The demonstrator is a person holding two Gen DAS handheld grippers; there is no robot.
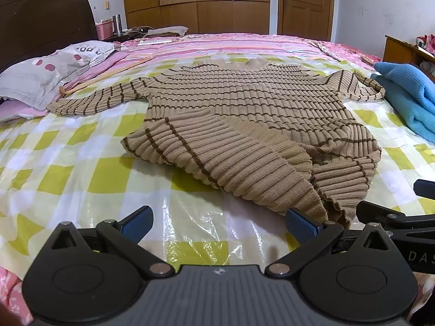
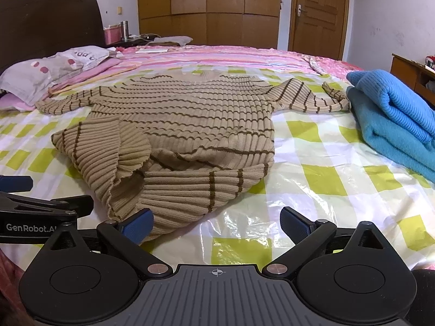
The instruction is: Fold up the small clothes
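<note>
Lying flat, tan striped ribbed sweater (image 1: 244, 114), hem rumpled, left gripper (image 1: 218, 224) and right gripper (image 2: 216, 224) released

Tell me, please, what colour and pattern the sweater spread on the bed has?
The ribbed sweater is beige with thin dark brown stripes, clearest in the right wrist view.

1 striped sweater (image 1: 244, 114), 1 blue folded garment (image 2: 394, 119), 1 pillow (image 1: 49, 73), 2 tools.

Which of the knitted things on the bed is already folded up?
The blue knit on the right, stacked in neat layers. The tan striped sweater lies spread out, sleeves wide, only its hem flipped up. Both grippers are open, holding nothing.
</note>
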